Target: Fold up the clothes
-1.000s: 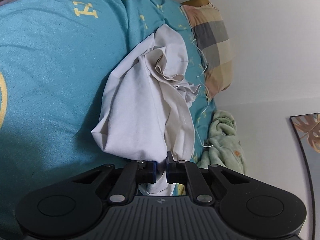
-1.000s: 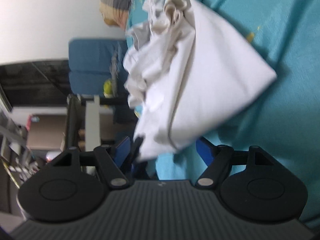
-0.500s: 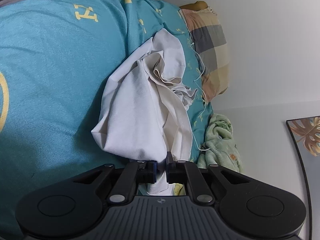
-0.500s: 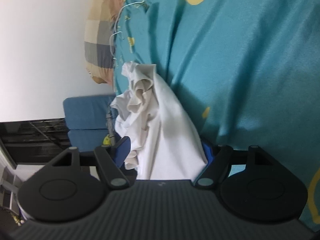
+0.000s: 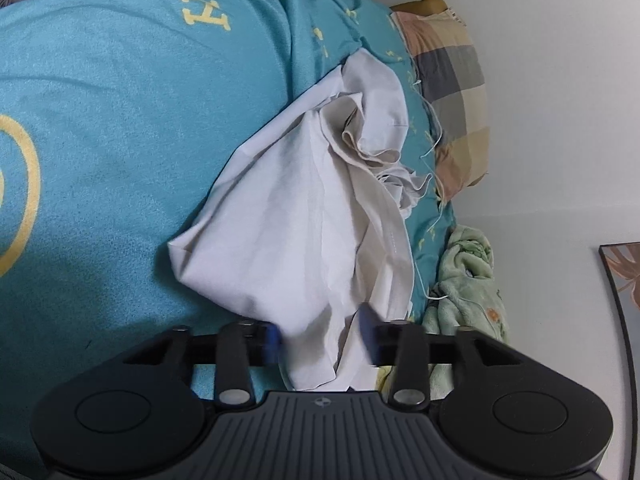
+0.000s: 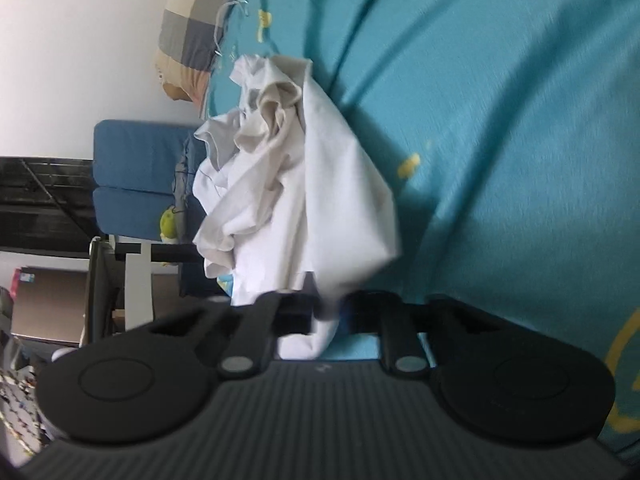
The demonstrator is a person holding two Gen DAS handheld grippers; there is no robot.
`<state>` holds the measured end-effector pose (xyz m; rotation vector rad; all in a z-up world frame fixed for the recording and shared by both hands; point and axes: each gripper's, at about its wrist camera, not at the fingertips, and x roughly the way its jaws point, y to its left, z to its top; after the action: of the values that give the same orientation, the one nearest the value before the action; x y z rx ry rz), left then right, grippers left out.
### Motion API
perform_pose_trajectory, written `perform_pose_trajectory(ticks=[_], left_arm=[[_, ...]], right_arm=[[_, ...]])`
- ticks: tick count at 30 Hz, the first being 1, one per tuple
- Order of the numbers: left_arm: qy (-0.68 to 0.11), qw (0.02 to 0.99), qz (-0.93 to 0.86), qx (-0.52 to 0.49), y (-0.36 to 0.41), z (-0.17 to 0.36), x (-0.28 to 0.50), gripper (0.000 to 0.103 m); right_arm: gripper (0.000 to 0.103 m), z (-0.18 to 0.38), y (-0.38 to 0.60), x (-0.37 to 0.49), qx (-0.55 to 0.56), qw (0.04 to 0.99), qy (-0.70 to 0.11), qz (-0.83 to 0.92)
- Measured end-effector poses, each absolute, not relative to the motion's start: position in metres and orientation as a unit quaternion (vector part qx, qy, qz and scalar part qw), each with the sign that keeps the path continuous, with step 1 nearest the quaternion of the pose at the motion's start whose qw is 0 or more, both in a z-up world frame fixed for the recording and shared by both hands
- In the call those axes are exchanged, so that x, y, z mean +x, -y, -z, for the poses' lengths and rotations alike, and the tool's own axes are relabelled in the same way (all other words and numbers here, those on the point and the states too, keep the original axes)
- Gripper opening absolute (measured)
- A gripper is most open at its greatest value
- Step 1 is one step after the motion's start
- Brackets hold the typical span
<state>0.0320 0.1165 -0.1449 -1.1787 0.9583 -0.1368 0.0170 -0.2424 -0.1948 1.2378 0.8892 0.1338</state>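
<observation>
A crumpled white garment point(image 5: 288, 220) lies bunched on the teal bedspread point(image 5: 120, 120). In the left wrist view my left gripper point(image 5: 320, 332) is opening: its blue-padded jaws stand apart, and the garment's near end hangs loosely between them without being pressed. In the right wrist view the same white garment point(image 6: 304, 184) rises from my right gripper point(image 6: 328, 312), whose jaws are closing and pinch a fold of the cloth at its lower edge. The picture there is blurred.
A checked pillow point(image 5: 452, 80) lies at the head of the bed against the white wall. A pale green blanket point(image 5: 468, 280) is bunched at the bed's edge. A framed picture point(image 5: 624, 276) leans at the right. A blue padded seat point(image 6: 136, 168) stands beside the bed.
The left jaws, pinched on the cloth before, have sprung apart. The right jaws, wide around the garment before, have come together on a fold of it.
</observation>
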Motion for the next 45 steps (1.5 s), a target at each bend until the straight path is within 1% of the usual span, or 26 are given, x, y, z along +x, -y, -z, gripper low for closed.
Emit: perform_pose_trajectory(ticks=[1,4,6,7,8,9,10,11,15,21,25,28,34,37,41,45], left_arm=[[-0.440,0.722,0.058,-0.531,-0.116,0.146,0.033,0.059],[-0.457,0.717,0.044,-0.524,-0.117,0.152,0.035,0.059],[-0.459,0.719,0.032,-0.521,-0.117,0.153,0.035,0.054],[-0.454,0.723,0.024,-0.519,-0.118,0.153,0.034,0.040],[-0.450,0.727,0.022,-0.518,-0.118,0.152,0.033,0.029],[-0.446,0.731,0.023,-0.516,-0.118,0.151,0.032,0.023],[-0.439,0.734,0.027,-0.518,-0.119,0.148,0.031,0.012],[-0.429,0.735,0.031,-0.523,-0.120,0.146,0.029,0.010],[-0.415,0.731,0.040,-0.541,-0.127,0.125,0.026,0.008],[-0.394,0.764,0.064,-0.507,-0.131,0.065,0.005,0.008],[-0.408,0.775,0.064,-0.479,-0.128,0.040,-0.024,0.008],[-0.414,0.777,0.064,-0.470,-0.127,0.031,-0.054,0.008],[-0.412,0.769,0.082,-0.482,-0.129,0.024,-0.111,0.008],[-0.411,0.767,0.085,-0.484,-0.127,0.021,-0.126,0.008],[-0.407,0.771,0.086,-0.483,-0.123,0.015,-0.125,0.008],[-0.399,0.773,0.088,-0.485,-0.120,0.006,-0.106,0.008]], right_arm=[[0.008,0.193,0.243,0.016,0.558,0.725,-0.399,-0.061],[0.007,0.190,0.244,0.015,0.551,0.733,-0.394,-0.059],[0.007,0.188,0.247,0.014,0.549,0.737,-0.390,-0.056],[0.007,0.187,0.247,0.014,0.548,0.739,-0.387,-0.057],[0.007,0.185,0.248,0.015,0.547,0.742,-0.384,-0.059],[0.007,0.182,0.248,0.015,0.543,0.746,-0.380,-0.063],[0.007,0.178,0.247,0.015,0.539,0.751,-0.376,-0.066],[0.007,0.173,0.245,0.015,0.532,0.757,-0.373,-0.069],[0.006,0.152,0.245,0.013,0.515,0.770,-0.368,-0.080],[0.006,0.108,0.247,-0.003,0.503,0.784,-0.354,-0.088],[0.006,0.081,0.248,-0.030,0.489,0.792,-0.356,-0.085],[0.006,0.071,0.248,-0.057,0.487,0.791,-0.364,-0.071],[0.006,0.064,0.254,-0.122,0.491,0.791,-0.359,-0.065],[0.006,0.063,0.258,-0.141,0.500,0.787,-0.357,-0.061],[0.007,0.060,0.261,-0.143,0.503,0.785,-0.357,-0.060],[0.007,0.056,0.264,-0.128,0.511,0.782,-0.352,-0.064]])
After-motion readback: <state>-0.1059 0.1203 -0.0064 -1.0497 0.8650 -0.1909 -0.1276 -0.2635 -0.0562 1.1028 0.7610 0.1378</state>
